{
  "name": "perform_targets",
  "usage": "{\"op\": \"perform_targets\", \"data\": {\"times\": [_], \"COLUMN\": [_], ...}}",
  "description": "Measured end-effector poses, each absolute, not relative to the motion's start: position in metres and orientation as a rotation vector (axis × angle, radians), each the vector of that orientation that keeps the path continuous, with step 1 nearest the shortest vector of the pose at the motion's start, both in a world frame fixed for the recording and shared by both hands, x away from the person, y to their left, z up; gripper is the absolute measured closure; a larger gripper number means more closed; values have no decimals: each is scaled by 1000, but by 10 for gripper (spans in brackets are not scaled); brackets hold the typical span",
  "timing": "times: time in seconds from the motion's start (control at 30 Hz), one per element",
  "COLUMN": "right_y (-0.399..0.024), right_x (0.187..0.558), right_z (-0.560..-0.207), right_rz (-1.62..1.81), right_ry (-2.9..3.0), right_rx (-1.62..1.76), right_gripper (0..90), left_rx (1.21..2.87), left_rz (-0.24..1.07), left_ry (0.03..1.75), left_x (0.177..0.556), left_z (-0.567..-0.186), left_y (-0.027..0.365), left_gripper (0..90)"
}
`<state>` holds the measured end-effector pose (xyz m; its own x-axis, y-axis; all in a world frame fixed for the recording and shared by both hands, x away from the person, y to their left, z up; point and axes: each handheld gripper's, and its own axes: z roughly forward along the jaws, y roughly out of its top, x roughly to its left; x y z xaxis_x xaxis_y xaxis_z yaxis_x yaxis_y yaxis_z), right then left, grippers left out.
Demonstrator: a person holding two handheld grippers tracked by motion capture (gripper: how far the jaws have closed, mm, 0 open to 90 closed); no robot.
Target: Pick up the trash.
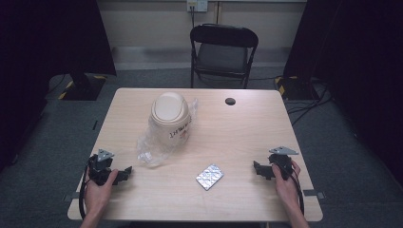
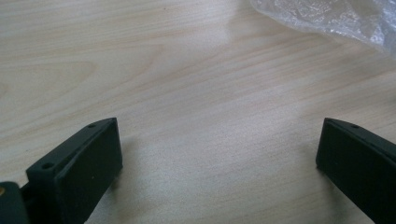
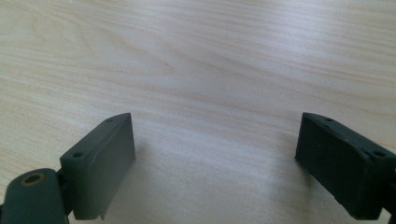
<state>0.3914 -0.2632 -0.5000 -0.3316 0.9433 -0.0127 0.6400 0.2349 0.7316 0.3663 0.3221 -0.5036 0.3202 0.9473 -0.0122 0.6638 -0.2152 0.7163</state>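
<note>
Left tool (image 2: 217,154): its two black jaws rose from the bottom edge, standing wide apart with nothing between them.
Jaw surfaces: flat inner faces, with small screw holes along the top edges.
Desk (image 2: 177,84): pale wood grain ran beneath and between the jaws, lit softly.
Clear plastic (image 2: 327,18): a crinkled sheet, perhaps a bag, lay at the upper right corner, well apart from both jaws.

On the table (image 1: 247,123) a bin (image 1: 169,118) stands far left on a plastic bag (image 1: 151,151), a foil packet (image 1: 209,176) nearer, between both grippers.
</note>
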Motion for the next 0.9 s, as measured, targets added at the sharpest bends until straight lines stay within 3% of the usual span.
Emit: {"op": "perform_targets", "data": {"times": [0.27, 0.47, 0.53, 0.9], "right_y": [-263, -263, -263, -263], "right_x": [391, 391, 391, 391], "right_z": [-500, -500, -500, -500], "right_rz": [883, 884, 884, 884], "right_ry": [2057, 2057, 2057, 2057], "right_rx": [1449, 1449, 1449, 1449], "right_gripper": [109, 109, 109, 109], "left_rx": [1948, 1888, 1888, 1861], "left_rz": [593, 601, 550, 531], "left_ry": [1432, 1470, 1452, 1349], "left_x": [365, 361, 361, 354], "left_z": [-503, -500, -498, -486], "left_y": [322, 325, 329, 324], "left_gripper": [15, 155, 159, 187]}}
